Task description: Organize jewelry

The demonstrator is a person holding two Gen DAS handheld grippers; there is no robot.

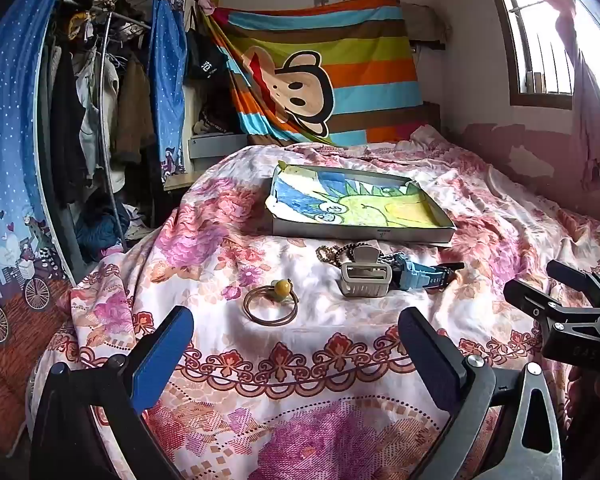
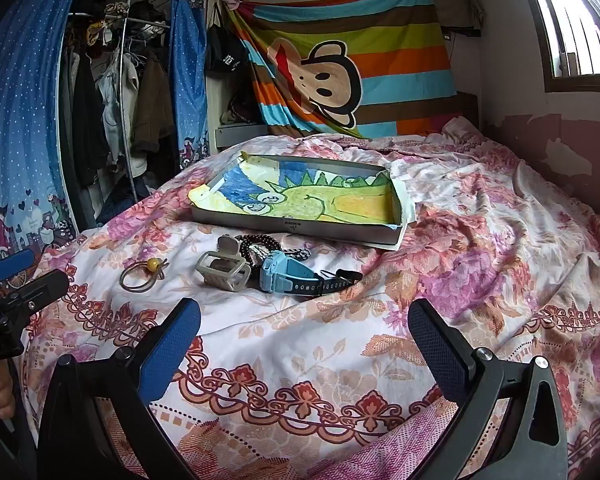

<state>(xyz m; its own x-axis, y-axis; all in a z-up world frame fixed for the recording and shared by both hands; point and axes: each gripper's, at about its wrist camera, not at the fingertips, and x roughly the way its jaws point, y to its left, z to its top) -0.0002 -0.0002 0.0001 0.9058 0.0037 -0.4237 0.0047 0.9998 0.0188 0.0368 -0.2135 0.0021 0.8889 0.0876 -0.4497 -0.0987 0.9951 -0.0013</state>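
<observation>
With both jaws spread empty, I should take the hair tie at eleven o'clock first, pinching its band low.

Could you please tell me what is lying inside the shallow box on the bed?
Inside the shallow box only a child's crayon drawing shows, lining the bottom; no jewelry lies on it. Whatever sits beneath the paper is covered.

"obot.AI" on left gripper body; rest unreadable.
</observation>
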